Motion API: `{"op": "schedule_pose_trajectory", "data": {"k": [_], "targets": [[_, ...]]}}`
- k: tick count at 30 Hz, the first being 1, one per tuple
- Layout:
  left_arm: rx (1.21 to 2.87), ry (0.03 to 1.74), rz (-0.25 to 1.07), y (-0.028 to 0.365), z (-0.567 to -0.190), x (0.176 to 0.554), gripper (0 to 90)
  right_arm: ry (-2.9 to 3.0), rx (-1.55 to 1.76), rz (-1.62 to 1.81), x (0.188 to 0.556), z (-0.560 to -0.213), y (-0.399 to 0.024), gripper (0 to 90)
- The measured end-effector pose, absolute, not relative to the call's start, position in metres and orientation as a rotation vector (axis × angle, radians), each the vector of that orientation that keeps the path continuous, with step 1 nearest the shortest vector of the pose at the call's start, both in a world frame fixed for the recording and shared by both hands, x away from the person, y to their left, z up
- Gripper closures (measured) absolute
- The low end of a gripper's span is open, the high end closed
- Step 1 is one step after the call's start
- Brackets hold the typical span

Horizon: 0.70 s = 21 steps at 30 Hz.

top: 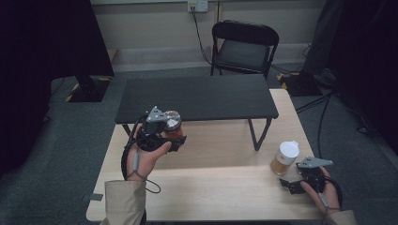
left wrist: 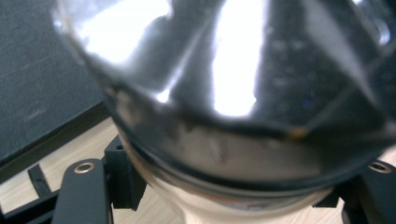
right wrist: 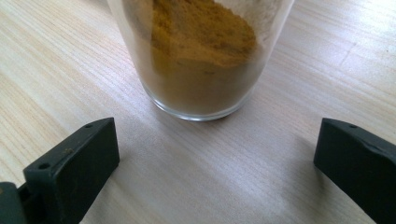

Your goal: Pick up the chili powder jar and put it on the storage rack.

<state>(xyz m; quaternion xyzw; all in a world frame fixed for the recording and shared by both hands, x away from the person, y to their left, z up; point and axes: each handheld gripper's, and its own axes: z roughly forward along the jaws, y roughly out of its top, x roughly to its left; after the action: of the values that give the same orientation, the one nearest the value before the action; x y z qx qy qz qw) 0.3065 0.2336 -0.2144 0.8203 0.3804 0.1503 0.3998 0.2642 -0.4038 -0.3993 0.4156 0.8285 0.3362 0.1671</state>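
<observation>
high view, surface: a pale wooden table (top: 211,187) on grey carpet, with a low black shelf (top: 197,97) standing across its far half.
high view, room: a black folding chair (top: 244,47) behind the table's far edge, a wall socket above it, dark curtains at both sides.
high view, left gripper (top: 172,136): raised above the table's left half, just before the shelf's near edge, clamped around a jar with a metal lid (top: 172,123).
high view, jar axis: tilted, lid end up and toward the shelf, base toward the hand.
high view, right gripper (top: 288,183): low at the table's near right corner, jaws pointing left toward a white-lidded spice jar (top: 285,158) that stands upright just beyond it.
left gripper view: the held jar's shiny lid (left wrist: 243,84) sits close to the lens, both black jaws pressed against the glass below it; the shelf edge and table wood lie at the left.
right gripper view: jaws spread wide, nothing between them; the glass spice jar (right wrist: 201,60), holding ochre powder, stands on the wood ahead of the tips, apart from both.
</observation>
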Motion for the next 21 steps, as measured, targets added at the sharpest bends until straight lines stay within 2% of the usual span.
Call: {"op": "schedule_pose_trajectory", "data": {"k": [21], "targets": [[2.079, 0.930, 0.398, 0.219, -0.185, 0.322, 30.6, 2.357, 1.183, 0.957, 0.264, -0.399, -0.404, 0.0]]}}
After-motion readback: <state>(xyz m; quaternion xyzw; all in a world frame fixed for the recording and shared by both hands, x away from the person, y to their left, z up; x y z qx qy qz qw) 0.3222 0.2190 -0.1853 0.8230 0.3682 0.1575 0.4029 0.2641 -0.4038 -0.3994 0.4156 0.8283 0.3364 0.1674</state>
